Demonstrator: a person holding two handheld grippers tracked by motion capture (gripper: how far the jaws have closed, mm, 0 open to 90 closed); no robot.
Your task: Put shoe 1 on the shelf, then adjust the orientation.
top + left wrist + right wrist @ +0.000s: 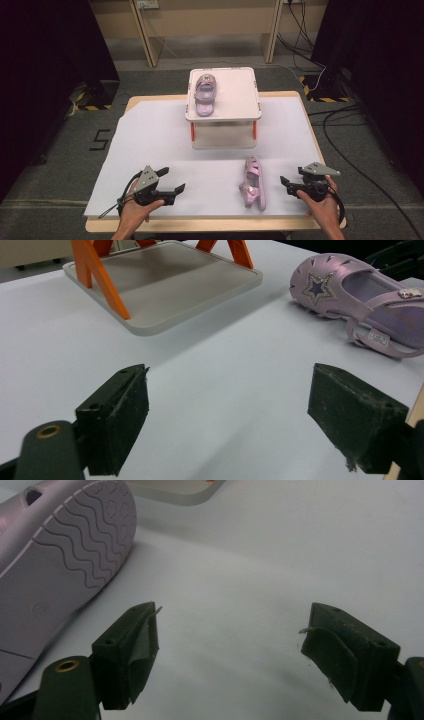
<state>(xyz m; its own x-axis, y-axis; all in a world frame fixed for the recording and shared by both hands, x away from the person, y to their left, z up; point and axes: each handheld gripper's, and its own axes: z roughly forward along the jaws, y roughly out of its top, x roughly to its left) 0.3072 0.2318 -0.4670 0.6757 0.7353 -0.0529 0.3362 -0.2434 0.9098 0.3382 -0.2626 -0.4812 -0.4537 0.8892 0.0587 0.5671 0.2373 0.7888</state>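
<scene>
White table covering (pixel 150 140) is occupied near its front by a pink sandal (pixel 252 183) lying on its side; left gripper (pixel 171 181) and right gripper (pixel 284 183) are held low on either side of it, jaws spread, empty

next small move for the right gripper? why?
Probably ease the right gripper left onto the sandal on the table: its jaws stand open and empty, the sandal lies on its side just beside it, and its mate already sits on the raised tray.

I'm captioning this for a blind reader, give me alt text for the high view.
A lilac sandal lies on its side between two open grippers, left gripper and right gripper; its mate sits on a raised white tray.
</scene>
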